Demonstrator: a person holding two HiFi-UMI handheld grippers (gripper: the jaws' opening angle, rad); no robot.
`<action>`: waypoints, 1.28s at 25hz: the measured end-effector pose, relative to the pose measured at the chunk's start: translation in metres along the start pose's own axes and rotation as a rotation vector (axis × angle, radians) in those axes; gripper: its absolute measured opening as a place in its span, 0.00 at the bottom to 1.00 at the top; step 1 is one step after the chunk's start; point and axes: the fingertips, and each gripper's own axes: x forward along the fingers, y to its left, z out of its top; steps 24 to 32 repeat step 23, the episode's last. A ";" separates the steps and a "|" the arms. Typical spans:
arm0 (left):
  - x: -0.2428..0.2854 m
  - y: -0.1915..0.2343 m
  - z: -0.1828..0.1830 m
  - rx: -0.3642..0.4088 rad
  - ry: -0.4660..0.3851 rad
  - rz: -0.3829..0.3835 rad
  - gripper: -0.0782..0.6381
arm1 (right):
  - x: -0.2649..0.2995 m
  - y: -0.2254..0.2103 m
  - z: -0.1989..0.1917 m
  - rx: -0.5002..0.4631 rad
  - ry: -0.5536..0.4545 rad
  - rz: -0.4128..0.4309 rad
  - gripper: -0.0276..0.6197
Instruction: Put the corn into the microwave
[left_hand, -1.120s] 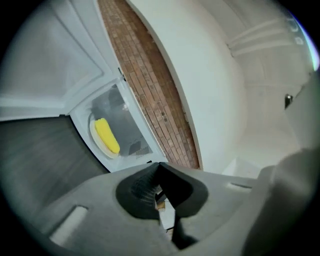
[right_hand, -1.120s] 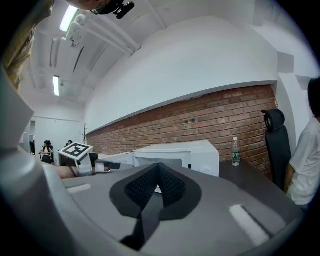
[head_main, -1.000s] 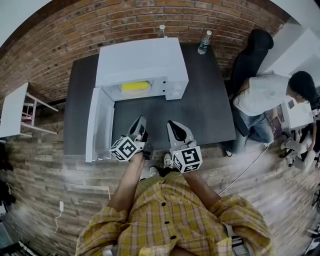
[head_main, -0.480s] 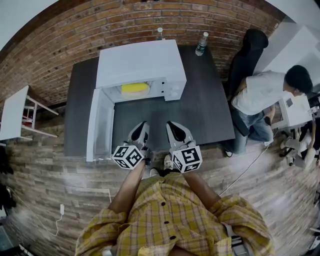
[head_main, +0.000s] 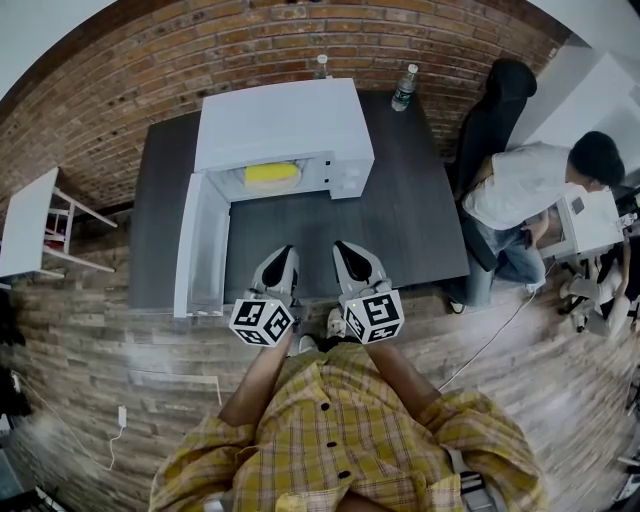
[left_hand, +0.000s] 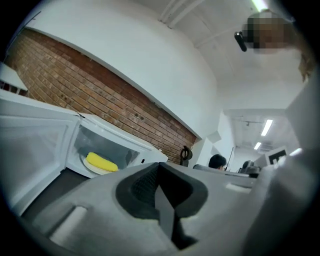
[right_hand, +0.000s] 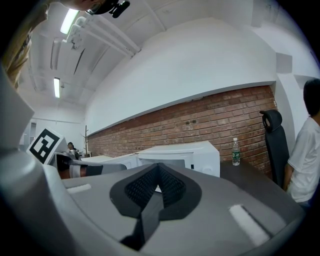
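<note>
Corn (head_main: 271, 172) inside the microwave (head_main: 280, 125), door (head_main: 200, 245) swung open.
It lies on a plate (left_hand: 95, 169). You hold your left hand-held gripper (head_main: 283, 254) and right hand-held gripper (head_main: 345, 251) clenched on nothing, side by side over the surface's (head_main: 400, 200) near edge, right of the door.

Microwave (head_main: 283, 122) looked smooth, white, semi-gloss; tabletop (head_main: 400, 210) was dark & matt; wall (head_main: 120, 90) behind was rough red brick; floor (head_main: 120, 350) showed wood-grain planks; shirt (head_main: 340, 440) was checked cloth.
</note>
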 end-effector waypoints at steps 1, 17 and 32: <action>-0.001 -0.001 0.000 0.012 0.000 0.002 0.10 | 0.000 0.000 0.000 -0.001 0.001 0.001 0.05; 0.000 -0.006 0.003 0.104 0.001 0.006 0.10 | -0.001 -0.007 -0.003 0.001 0.018 0.002 0.05; 0.004 -0.010 0.007 0.138 0.010 -0.008 0.10 | 0.004 -0.012 -0.003 -0.001 0.025 0.000 0.05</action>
